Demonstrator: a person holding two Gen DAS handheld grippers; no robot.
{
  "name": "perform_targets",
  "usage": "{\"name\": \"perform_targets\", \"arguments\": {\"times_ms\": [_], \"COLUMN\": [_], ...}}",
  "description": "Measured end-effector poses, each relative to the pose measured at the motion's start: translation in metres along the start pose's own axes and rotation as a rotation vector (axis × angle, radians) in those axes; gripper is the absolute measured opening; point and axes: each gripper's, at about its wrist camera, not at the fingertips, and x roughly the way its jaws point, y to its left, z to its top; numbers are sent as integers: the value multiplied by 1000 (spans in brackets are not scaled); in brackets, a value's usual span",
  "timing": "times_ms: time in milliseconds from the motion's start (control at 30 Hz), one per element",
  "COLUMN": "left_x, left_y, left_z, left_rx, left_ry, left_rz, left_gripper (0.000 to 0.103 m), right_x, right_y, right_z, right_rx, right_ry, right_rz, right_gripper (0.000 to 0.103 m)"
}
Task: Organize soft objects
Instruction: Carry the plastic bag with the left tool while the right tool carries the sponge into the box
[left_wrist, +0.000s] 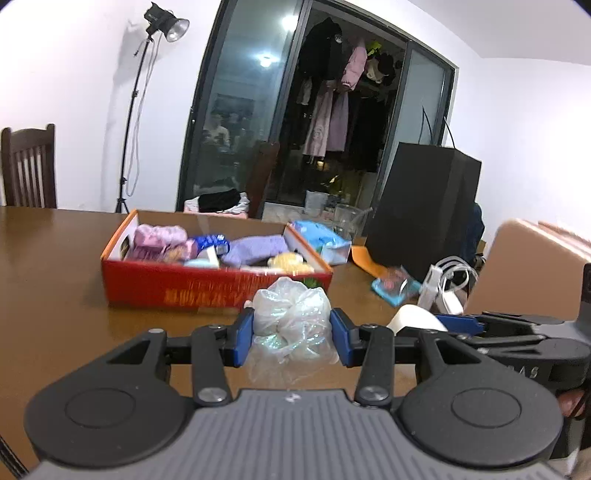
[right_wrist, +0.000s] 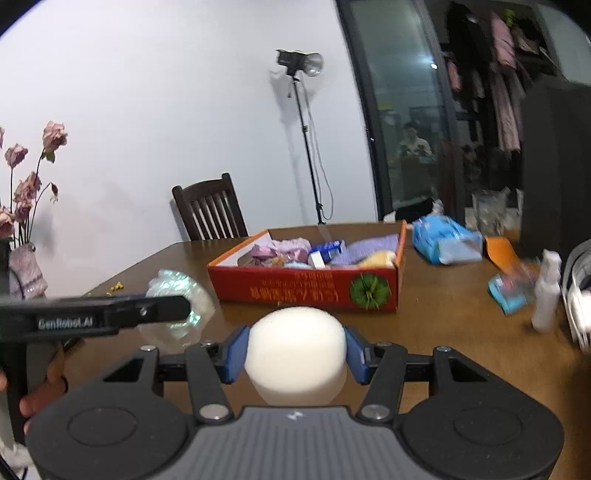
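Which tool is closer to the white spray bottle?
Right. The right tool, squeezing a white foam sponge, is nearer the white spray bottle. The left tool, holding a crinkly clear plastic bag, sits farther left.

White wall (right_wrist: 147, 110), studio lamp (left_wrist: 168, 24), wooden chair (right_wrist: 210, 212), brown table (left_wrist: 55, 251)

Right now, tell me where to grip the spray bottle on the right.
Grip the spray bottle across its white body, below the narrower cap. It stands upright on the table, so come level from the near side; the blue packet crowds its left. Both grippers are full, so one must first unload.
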Motion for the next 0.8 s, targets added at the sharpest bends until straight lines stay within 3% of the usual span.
{"name": "perform_targets", "arguments": {"times_ms": [167, 433, 633, 800], "left_x": [47, 169, 246, 298], "left_y": [26, 79, 99, 113], "left_z": [53, 118, 120, 108], "left_rx": [39, 9, -16, -45], "left_ry": [-11, 67, 159, 249], "left_rz": [-2, 39, 5, -7], "left_gripper": [45, 45, 45, 45], "right_x": [53, 192, 284, 321], "right_y": [-11, -49, -71, -71], "right_z": [48, 115, 122, 108], "right_rx": [-55, -39, -46, -113], "right_ry": [-4, 56, 157, 235], "right_rz": [13, -6, -44, -61], "right_gripper": [54, 55, 55, 59]}}
